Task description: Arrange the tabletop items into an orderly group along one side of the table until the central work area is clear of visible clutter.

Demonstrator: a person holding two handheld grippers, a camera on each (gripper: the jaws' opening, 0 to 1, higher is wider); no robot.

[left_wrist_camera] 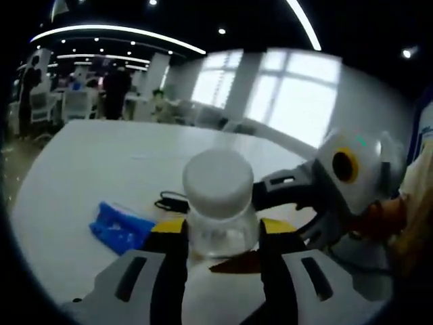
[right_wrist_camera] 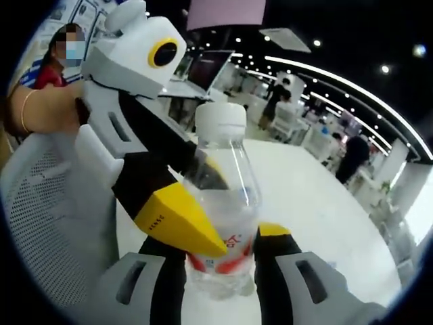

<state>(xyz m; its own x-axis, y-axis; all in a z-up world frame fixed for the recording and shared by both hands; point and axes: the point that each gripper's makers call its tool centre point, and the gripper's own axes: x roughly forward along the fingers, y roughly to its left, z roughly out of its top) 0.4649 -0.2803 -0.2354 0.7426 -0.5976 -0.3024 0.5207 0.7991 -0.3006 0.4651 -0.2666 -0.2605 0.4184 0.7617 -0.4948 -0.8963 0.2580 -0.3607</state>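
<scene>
A clear plastic bottle (left_wrist_camera: 218, 203) with a white cap is held up above the white table (left_wrist_camera: 101, 162). My left gripper (left_wrist_camera: 222, 233) is shut on the bottle's body, a jaw on each side. In the right gripper view the same bottle (right_wrist_camera: 223, 169) shows a red label, and my right gripper (right_wrist_camera: 220, 254) is shut on its lower part. The left gripper's yellow-tipped finger (right_wrist_camera: 179, 220) lies across the bottle's front there. One black finger (left_wrist_camera: 287, 186) of the right gripper reaches in from the right behind the bottle.
A blue packet (left_wrist_camera: 118, 227) and a black cable (left_wrist_camera: 169, 202) lie on the table near the bottle. A grey mesh chair (right_wrist_camera: 47, 196) stands beside the table, and a person's hand (right_wrist_camera: 40, 108) holds the left gripper. People and desks stand far behind.
</scene>
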